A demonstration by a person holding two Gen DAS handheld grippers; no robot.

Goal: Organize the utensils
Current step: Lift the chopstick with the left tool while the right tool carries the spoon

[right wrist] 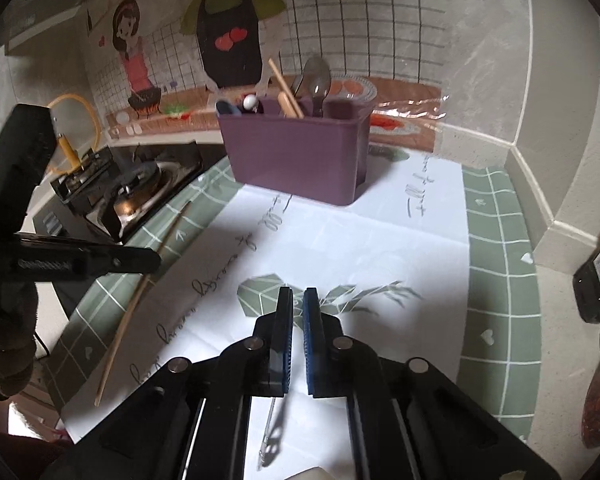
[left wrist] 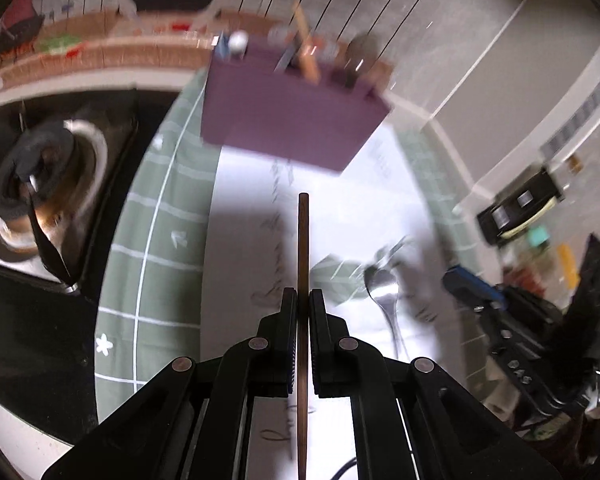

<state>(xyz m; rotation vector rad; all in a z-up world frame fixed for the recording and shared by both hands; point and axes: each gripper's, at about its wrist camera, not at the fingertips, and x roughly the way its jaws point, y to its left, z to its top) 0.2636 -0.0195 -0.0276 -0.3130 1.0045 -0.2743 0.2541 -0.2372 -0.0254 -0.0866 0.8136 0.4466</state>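
Clamping a chopstick (left wrist: 303, 248) in the left tool (left wrist: 303, 300), long axis aimed at twelve o'clock toward the purple holder (left wrist: 292, 120); right tool (right wrist: 298, 300) nearly together, gripping nothing.

— How is the left gripper (left wrist: 303, 300) set?
— Raised above the counter and pointing forward, its jaws clamped on a thin stick (left wrist: 303, 264) that runs lengthwise between them.
— And the right gripper (right wrist: 298, 304)?
— Held low, its blue-padded jaws nearly together with a narrow gap, gripping nothing.
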